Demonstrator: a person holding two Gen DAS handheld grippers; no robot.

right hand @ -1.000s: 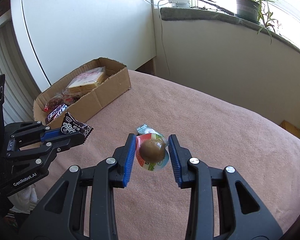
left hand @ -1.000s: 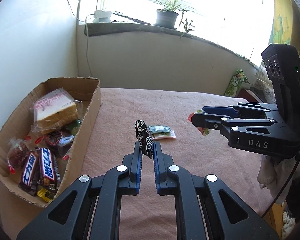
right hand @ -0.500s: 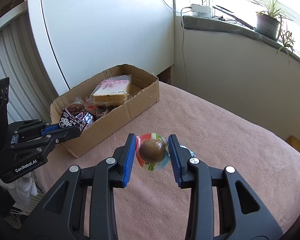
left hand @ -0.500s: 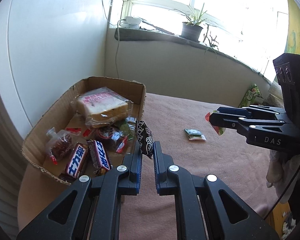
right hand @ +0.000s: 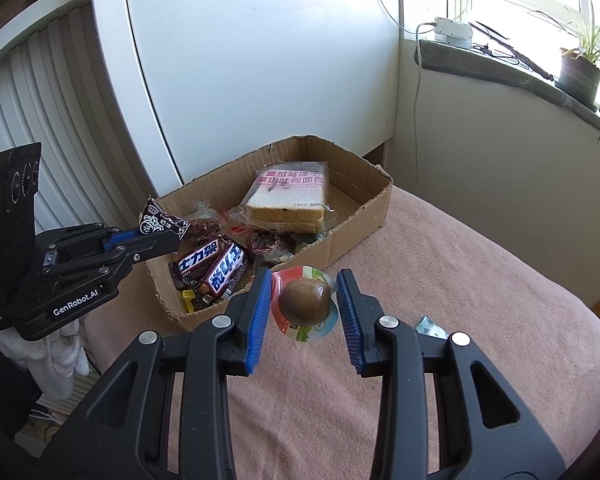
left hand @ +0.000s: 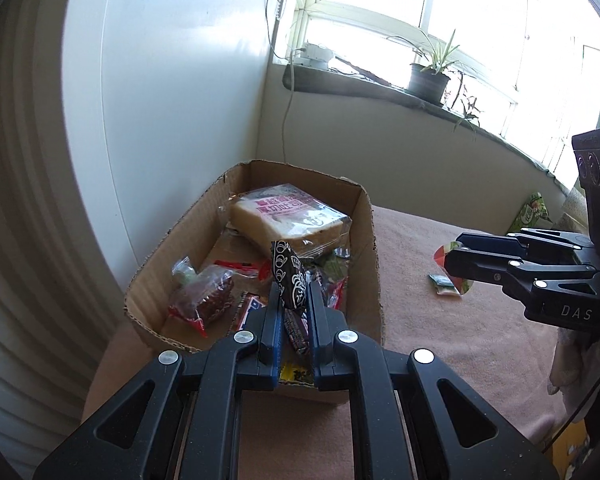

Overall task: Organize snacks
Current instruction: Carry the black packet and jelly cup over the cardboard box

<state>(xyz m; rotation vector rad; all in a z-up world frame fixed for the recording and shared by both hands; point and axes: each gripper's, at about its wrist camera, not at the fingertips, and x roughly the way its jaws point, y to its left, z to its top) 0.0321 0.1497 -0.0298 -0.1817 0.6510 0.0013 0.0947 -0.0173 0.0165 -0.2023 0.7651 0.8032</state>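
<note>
Pink blanket [right hand: 440, 280] covers the work surface. Right gripper [right hand: 303, 307] clamps a sealed brown egg pack [right hand: 305, 305] just short of the cardboard box [right hand: 364, 220]. Left gripper [left hand: 294, 308] pinches a black patterned packet [left hand: 287, 276] above the box's stored snacks. Beyond, a potted plant [left hand: 428, 76] occupies the windowsill.

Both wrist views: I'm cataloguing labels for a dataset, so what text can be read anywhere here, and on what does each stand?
"GenRobot.AI": body of the left tongs.
"DAS": body of the right tongs.
"士力架": two candy bars in the box.
Bread bag: pink Chinese print, partly legible, roughly "厚切吐司面包".
Black packet in the left tongs: white print too small to read.
Egg pack in the right tongs: print too blurred.
</note>
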